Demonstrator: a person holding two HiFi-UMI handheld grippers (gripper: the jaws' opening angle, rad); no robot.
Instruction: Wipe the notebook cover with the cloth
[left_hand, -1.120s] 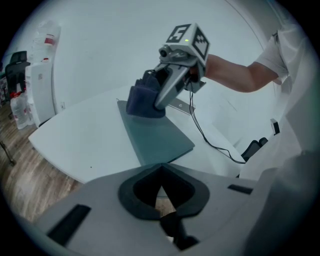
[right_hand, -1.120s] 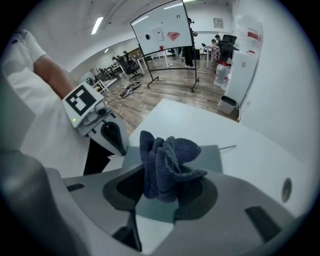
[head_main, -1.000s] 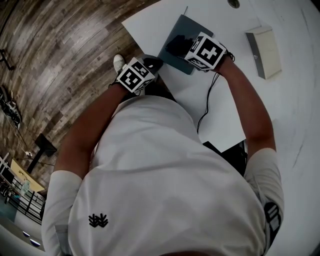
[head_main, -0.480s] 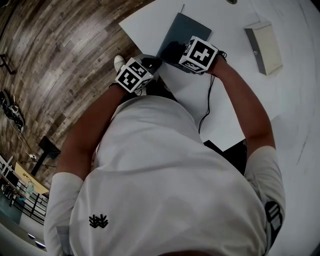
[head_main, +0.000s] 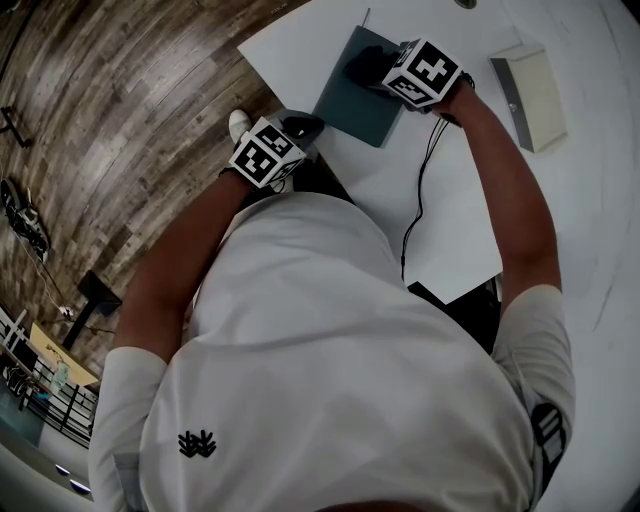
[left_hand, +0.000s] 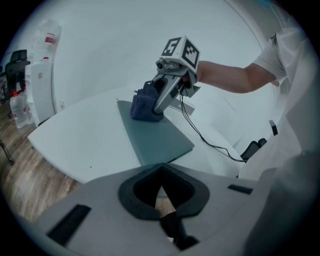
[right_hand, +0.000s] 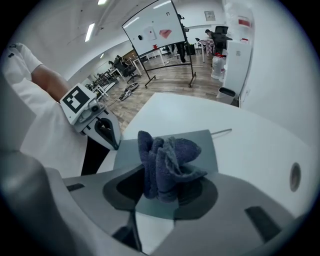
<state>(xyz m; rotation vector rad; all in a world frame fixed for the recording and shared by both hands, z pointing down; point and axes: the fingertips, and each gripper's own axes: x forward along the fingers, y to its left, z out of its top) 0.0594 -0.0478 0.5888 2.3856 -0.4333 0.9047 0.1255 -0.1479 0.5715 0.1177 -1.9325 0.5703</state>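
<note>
Right gripper (head_main: 372, 68), jaws clamped on the blue cloth (right_hand: 167, 162), has swept from the near end of the notebook (head_main: 350, 108) to its far end, so one wiping stroke looks complete. Left gripper (head_main: 300, 126), jaws together and empty, hovers at the edge of the counter (head_main: 445, 210).

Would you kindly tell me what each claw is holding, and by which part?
The right claw grips the blue cloth by its bunched lower folds, on the notebook; the left claw holds nothing.
</note>
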